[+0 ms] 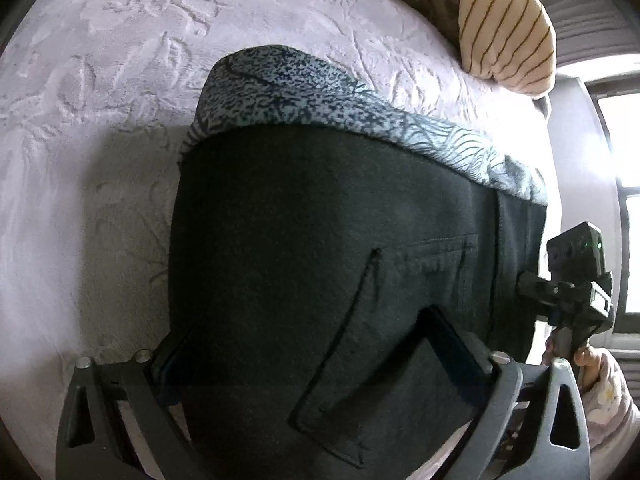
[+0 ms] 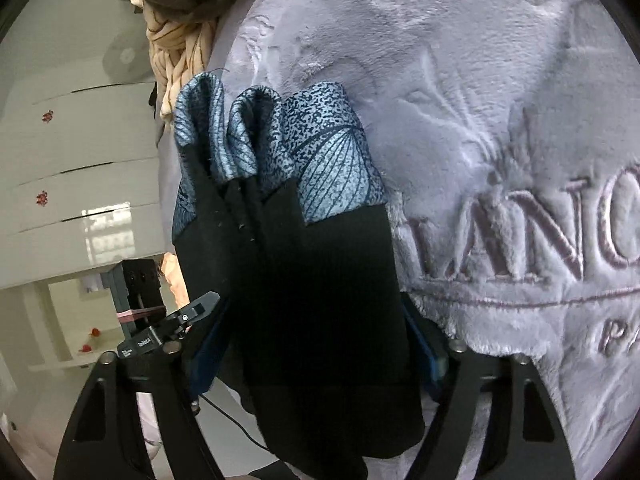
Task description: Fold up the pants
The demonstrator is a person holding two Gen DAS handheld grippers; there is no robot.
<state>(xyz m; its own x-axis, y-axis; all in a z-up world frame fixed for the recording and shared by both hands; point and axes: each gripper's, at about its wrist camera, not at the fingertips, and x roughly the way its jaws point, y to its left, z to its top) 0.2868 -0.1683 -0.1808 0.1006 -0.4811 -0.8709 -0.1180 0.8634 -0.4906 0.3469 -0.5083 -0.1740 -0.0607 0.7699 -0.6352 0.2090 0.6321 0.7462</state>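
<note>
My left tongs [image 1: 320,364] are clamped on the dark pants [image 1: 320,240] near a back pocket [image 1: 384,344], the cloth pinched between both fingers. The pants hang over the lilac plush bed cover [image 1: 100,140], with a blue patterned fabric [image 1: 280,88] showing beyond them. My right tongs [image 2: 316,344] grip the same pants' [image 2: 320,300] bunched edge, beside embossed lettering [image 2: 540,236].

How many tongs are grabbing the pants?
2. The left tongs clamp the dark pants near the pocket; the right tongs pinch the pants' edge at the right. Both hold them over the purple blanket.
</note>
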